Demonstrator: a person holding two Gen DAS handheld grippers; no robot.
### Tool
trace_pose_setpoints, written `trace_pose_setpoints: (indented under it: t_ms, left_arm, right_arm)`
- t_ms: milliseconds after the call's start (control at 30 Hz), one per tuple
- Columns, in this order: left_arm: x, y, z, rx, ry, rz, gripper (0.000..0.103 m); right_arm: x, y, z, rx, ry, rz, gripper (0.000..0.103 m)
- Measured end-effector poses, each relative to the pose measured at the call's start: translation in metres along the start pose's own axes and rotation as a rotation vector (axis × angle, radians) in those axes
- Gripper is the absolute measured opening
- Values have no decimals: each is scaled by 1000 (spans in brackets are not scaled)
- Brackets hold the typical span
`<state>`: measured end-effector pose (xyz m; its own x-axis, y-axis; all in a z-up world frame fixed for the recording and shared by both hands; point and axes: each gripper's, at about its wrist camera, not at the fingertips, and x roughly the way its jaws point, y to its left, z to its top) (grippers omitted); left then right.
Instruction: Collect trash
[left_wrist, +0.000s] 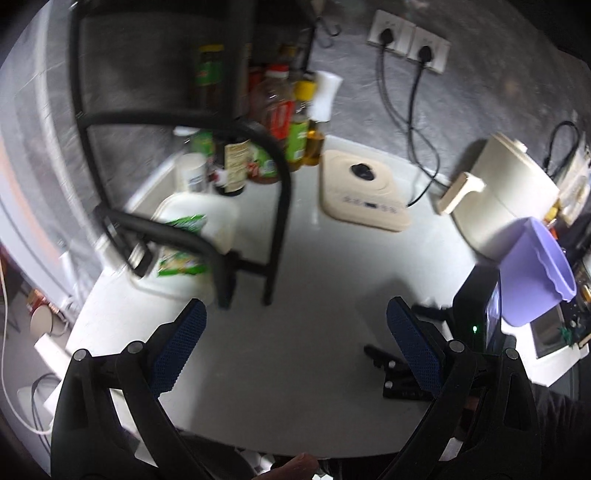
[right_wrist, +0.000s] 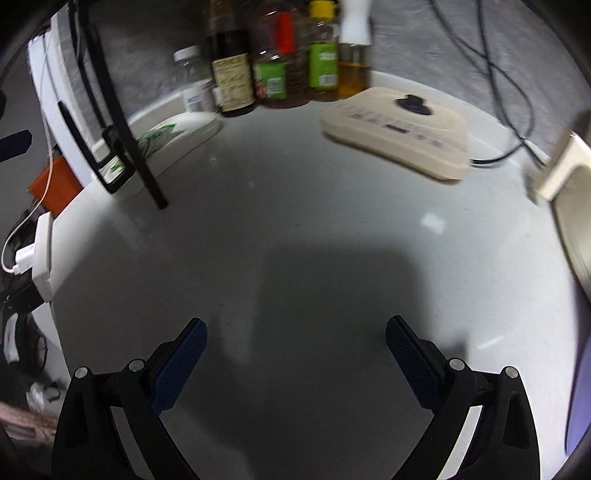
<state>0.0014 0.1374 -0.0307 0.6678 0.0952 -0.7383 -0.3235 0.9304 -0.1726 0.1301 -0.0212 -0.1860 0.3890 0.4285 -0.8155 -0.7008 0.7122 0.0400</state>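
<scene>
Green snack wrappers (left_wrist: 186, 223) lie in a white tray (left_wrist: 221, 218) under a black rack, far left on the white counter; a second green wrapper (left_wrist: 181, 264) sits nearer. In the right wrist view, one wrapper (right_wrist: 155, 134) shows in the same tray (right_wrist: 195, 122). A purple bin (left_wrist: 535, 273) stands tilted at the right; its purple edge (right_wrist: 580, 406) borders the right wrist view. My left gripper (left_wrist: 295, 332) is open over bare counter, nothing between its blue pads. My right gripper (right_wrist: 295, 343) is open too, low over the counter, well short of the tray.
Black rack legs (left_wrist: 275, 229) stand between the grippers and the tray. Sauce bottles (left_wrist: 280, 122) line the back wall. A beige induction cooker (left_wrist: 365, 188) and a cream appliance (left_wrist: 506, 192) sit at the back right, with cables to wall sockets (left_wrist: 410, 40). A fingertip (left_wrist: 295, 465) shows at the bottom.
</scene>
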Motion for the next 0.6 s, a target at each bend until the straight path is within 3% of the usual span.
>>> trace_pose_setpoints:
  t_ms: [267,600]
  left_arm:
    - [-5,21,-8,-41,21,43,97]
    - [0,8,7,2,4,-13,97]
  right_arm:
    - [22,17,25,-126,-23,34,95]
    - [28,19,31,-148,-28,57,96]
